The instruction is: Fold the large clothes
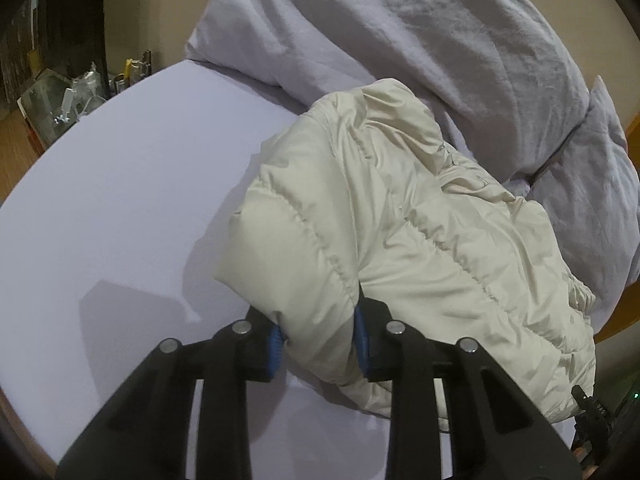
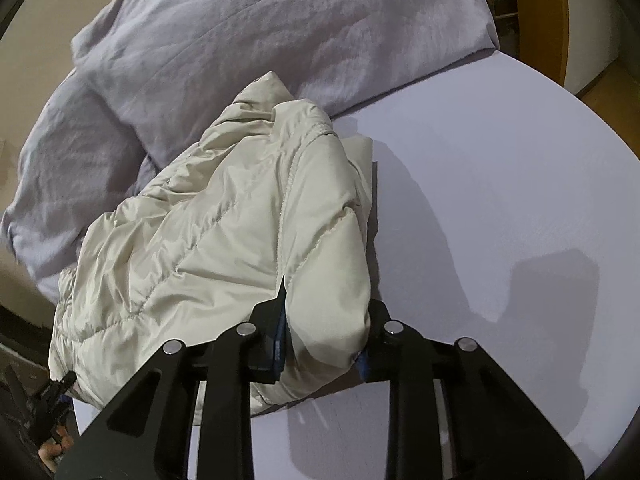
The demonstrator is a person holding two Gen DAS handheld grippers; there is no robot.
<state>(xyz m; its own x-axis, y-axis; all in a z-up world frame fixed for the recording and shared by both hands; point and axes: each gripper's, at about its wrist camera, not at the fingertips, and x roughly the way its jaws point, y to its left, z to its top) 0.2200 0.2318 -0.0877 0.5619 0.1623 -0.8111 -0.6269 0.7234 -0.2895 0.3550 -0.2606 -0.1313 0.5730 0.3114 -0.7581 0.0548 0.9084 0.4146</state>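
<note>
1. Here the left gripper (image 1: 320,340) pinches a puffy fold of the cream quilted jacket (image 1: 400,220), with blue pads (image 1: 273,346) pressing the fabric from both sides.
2. Likewise, the right gripper (image 2: 322,344) is clamped on another padded edge of the same cream quilted jacket (image 2: 208,240), the cloth bulging between its black fingers (image 2: 272,320).
3. Ahead of both tools the jacket lies bunched on a pale lilac bedsheet (image 1: 120,200), its stitched channels running away from the jaws.
4. Beyond the jacket, farther from the grippers, sits a rumpled grey duvet (image 1: 400,40), touching the jacket's far end.
5. Past the sheet's edge, left of the left gripper, clutter (image 1: 72,96) stands on a wooden floor (image 1: 16,152).
6. At the lower left of the right wrist view, a person's fingers (image 2: 54,446) show, holding a black handle.
</note>
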